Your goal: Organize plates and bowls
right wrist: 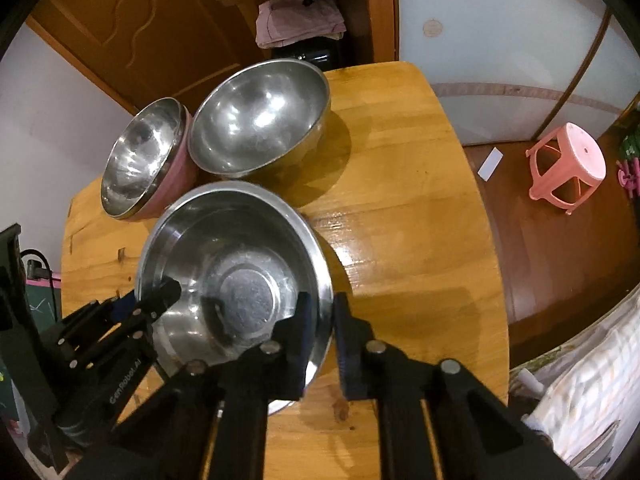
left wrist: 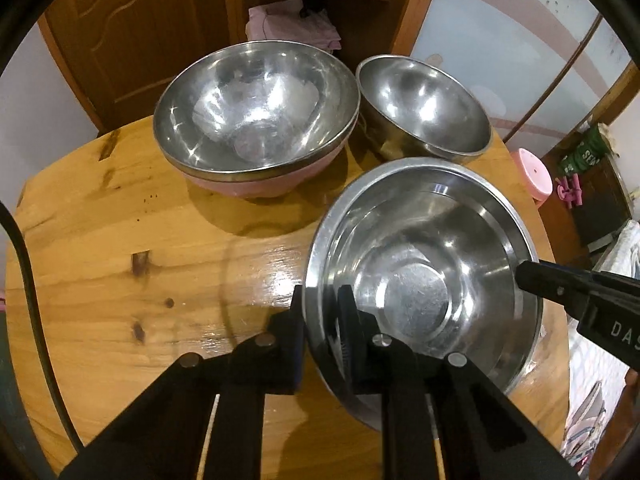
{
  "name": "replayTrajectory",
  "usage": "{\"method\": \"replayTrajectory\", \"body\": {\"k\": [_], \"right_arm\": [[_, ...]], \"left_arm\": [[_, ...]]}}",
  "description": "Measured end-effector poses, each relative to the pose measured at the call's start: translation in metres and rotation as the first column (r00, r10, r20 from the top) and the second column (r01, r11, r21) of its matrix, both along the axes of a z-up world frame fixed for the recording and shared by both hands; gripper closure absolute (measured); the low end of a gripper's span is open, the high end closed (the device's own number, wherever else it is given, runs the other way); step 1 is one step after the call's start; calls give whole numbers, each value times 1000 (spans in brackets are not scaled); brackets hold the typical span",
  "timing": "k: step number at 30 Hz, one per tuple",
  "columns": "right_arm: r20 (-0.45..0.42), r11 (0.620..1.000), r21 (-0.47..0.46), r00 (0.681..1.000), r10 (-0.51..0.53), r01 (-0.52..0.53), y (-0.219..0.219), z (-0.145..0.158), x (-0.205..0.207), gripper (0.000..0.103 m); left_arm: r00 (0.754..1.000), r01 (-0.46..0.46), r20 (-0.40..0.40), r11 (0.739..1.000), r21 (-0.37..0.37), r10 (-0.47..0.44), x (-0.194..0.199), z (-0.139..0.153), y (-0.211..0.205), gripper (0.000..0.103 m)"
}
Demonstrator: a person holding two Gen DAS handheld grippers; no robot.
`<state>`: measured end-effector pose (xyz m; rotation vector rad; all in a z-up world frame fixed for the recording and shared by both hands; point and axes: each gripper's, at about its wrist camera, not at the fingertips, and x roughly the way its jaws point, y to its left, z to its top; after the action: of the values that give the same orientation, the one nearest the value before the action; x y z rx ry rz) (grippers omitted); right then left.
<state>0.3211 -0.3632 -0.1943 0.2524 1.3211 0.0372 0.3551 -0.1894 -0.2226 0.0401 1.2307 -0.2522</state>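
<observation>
A wide, shallow steel bowl (left wrist: 420, 280) (right wrist: 240, 272) sits nearest on the round wooden table (left wrist: 120, 240). My left gripper (left wrist: 322, 320) is shut on its left rim, one finger inside the bowl and one outside. My right gripper (right wrist: 325, 320) is shut on the opposite rim in the same way. Each gripper shows in the other's view: the right gripper (left wrist: 532, 276), the left gripper (right wrist: 168, 292). Behind stand a large steel bowl (left wrist: 256, 108) (right wrist: 136, 160) nested in a pink bowl (left wrist: 240, 188) (right wrist: 176, 176), and a deep steel bowl (left wrist: 424, 104) (right wrist: 256, 120).
Bare tabletop (right wrist: 400, 200) lies right of the bowls. A pink plastic stool (right wrist: 568, 164) stands on the floor past the table's right edge. A wooden cupboard with folded pink cloth (left wrist: 292, 28) rises behind the table. Patterned bedding (right wrist: 580, 380) is at the lower right.
</observation>
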Motion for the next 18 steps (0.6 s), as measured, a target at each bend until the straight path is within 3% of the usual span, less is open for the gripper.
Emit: {"method": "replayTrajectory", "body": {"k": [9,18], "right_arm": [[4,999,36,1000,-27,27,-4,0,-14,94],[31,999,45,999,-10,9,1,43,-62,94]], "left_arm": [[1000,10,10,1000,8,-10,-16,19,0,93],[999,48,19,999,2,-48,-66,70,4,93]]}}
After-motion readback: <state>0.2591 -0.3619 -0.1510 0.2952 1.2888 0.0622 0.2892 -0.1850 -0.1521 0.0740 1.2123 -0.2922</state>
